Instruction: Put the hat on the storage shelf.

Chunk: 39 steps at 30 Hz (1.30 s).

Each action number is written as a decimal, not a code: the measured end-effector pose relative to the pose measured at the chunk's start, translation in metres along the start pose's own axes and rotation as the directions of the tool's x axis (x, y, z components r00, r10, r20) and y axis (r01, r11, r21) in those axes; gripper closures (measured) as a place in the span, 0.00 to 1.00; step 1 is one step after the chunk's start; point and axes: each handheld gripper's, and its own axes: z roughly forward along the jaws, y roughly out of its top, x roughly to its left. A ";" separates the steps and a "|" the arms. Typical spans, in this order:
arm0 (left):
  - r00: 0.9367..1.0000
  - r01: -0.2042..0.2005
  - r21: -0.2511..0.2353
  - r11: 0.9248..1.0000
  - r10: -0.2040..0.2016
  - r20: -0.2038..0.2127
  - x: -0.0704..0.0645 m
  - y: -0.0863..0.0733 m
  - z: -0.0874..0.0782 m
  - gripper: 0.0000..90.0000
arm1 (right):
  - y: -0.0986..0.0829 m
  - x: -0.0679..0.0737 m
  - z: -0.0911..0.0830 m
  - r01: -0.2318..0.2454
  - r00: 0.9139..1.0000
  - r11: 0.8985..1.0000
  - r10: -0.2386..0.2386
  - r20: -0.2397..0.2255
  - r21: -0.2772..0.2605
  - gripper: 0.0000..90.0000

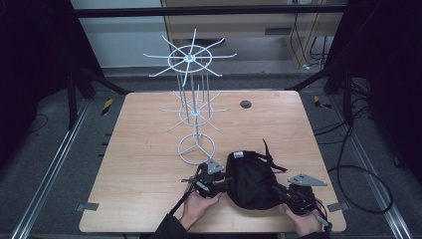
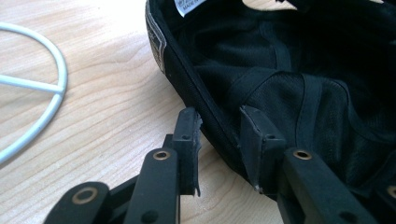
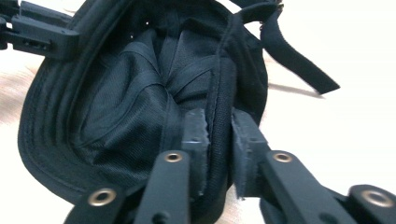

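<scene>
A black cap (image 1: 251, 181) lies upside down on the wooden table (image 1: 139, 164), its lining facing up. My left gripper (image 1: 225, 183) is at the cap's left rim. In the left gripper view the jaws (image 2: 219, 133) straddle the rim of the cap (image 2: 289, 84) with a gap left, so they stand open. My right gripper (image 1: 275, 189) is at the cap's right side. In the right gripper view it (image 3: 219, 135) is shut on the inner band of the cap (image 3: 126, 107). The left gripper (image 3: 42, 32) also shows at the top left there.
A tall white wire stand (image 1: 195, 112) with two tiers of spokes rises just behind the cap; its base ring (image 2: 56, 84) lies close to my left gripper. The cap's strap (image 1: 271, 157) trails toward the back. A small dark disc (image 1: 245, 104) sits farther back.
</scene>
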 end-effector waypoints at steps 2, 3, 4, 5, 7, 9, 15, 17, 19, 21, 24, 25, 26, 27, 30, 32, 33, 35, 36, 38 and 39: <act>1.000 -0.002 0.008 1.000 0.002 0.000 0.000 0.000 0.001 0.76 | 0.002 0.000 -0.001 0.002 1.000 1.000 -0.002 0.006 -0.012 0.90; 1.000 0.000 0.009 1.000 0.000 0.002 0.000 -0.001 0.001 0.76 | 0.003 -0.001 -0.001 0.009 1.000 1.000 -0.009 0.008 -0.019 0.90; 1.000 -0.001 0.013 1.000 0.001 0.002 0.000 -0.001 0.002 0.77 | 0.004 0.000 -0.002 0.003 1.000 1.000 -0.003 0.011 -0.029 0.90; 1.000 0.001 0.015 1.000 -0.001 0.002 0.000 -0.001 0.002 0.77 | 0.006 -0.001 -0.003 0.010 1.000 0.999 -0.009 0.018 -0.045 0.90; 1.000 0.004 0.017 1.000 -0.004 0.003 -0.001 -0.002 0.003 0.77 | 0.007 -0.001 -0.003 0.014 1.000 0.998 -0.013 0.019 -0.057 0.90; 1.000 0.003 0.022 1.000 -0.004 0.007 -0.001 -0.003 0.004 0.77 | 0.013 -0.002 -0.004 0.025 0.999 0.995 -0.023 0.028 -0.092 0.91; 0.999 0.027 0.026 0.999 -0.028 0.015 0.001 -0.005 0.010 0.77 | 0.025 0.001 -0.008 0.052 0.998 0.984 -0.046 0.037 -0.168 0.91; 0.999 0.033 0.027 0.999 -0.034 0.015 0.002 -0.004 0.012 0.77 | 0.029 0.004 -0.011 0.068 0.997 0.976 -0.061 0.044 -0.205 0.91; 0.999 0.049 0.014 0.999 -0.049 0.017 0.004 -0.004 0.015 0.77 | 0.032 0.006 -0.013 0.091 0.996 0.966 -0.082 0.046 -0.241 0.91; 0.998 0.065 0.008 0.998 -0.065 0.021 0.005 -0.004 0.017 0.77 | 0.036 0.010 -0.015 0.110 0.994 0.958 -0.102 0.043 -0.265 0.91; 0.997 0.079 -0.009 0.997 -0.079 0.011 0.008 -0.003 0.022 0.77 | 0.042 0.017 -0.014 0.157 0.988 0.941 -0.151 0.042 -0.299 0.91; 0.996 0.086 -0.014 0.996 -0.086 0.007 0.009 -0.002 0.024 0.77 | 0.043 0.018 -0.014 0.162 0.987 0.938 -0.158 0.040 -0.306 0.91; 0.996 0.086 -0.014 0.996 -0.086 0.007 0.009 -0.002 0.024 0.77 | 0.043 0.018 -0.014 0.162 0.987 0.938 -0.158 0.040 -0.306 0.91; 0.997 0.082 -0.013 0.997 -0.082 -0.003 0.011 -0.001 0.025 0.77 | 0.044 0.020 -0.013 0.168 0.986 0.935 -0.166 0.034 -0.312 0.91; 0.996 0.085 -0.022 0.996 -0.086 -0.019 0.011 0.000 0.029 0.77 | 0.048 0.026 -0.010 0.180 0.983 0.928 -0.184 0.019 -0.327 0.91; 0.996 0.081 -0.026 0.996 -0.082 -0.030 0.011 0.001 0.032 0.78 | 0.051 0.032 -0.008 0.179 0.980 0.922 -0.197 -0.017 -0.344 0.91; 0.996 0.080 -0.032 0.996 -0.081 -0.032 0.010 0.001 0.033 0.78 | 0.051 0.034 -0.008 0.178 0.979 0.920 -0.200 -0.028 -0.348 0.91; 0.996 0.082 -0.037 0.996 -0.083 -0.034 0.010 0.002 0.035 0.78 | 0.051 0.037 -0.006 0.181 0.975 0.919 -0.213 -0.055 -0.350 0.91; 0.996 0.083 -0.041 0.996 -0.085 -0.034 0.010 0.002 0.036 0.79 | 0.050 0.038 -0.005 0.185 0.973 0.918 -0.221 -0.065 -0.351 0.91; 0.996 0.086 -0.048 0.995 -0.088 -0.033 0.011 0.003 0.038 0.79 | 0.048 0.041 -0.003 0.198 0.967 0.918 -0.239 -0.082 -0.344 0.91; 0.996 0.086 -0.048 0.995 -0.088 -0.033 0.011 0.003 0.038 0.79 | 0.048 0.041 -0.003 0.198 0.967 0.918 -0.239 -0.082 -0.344 0.91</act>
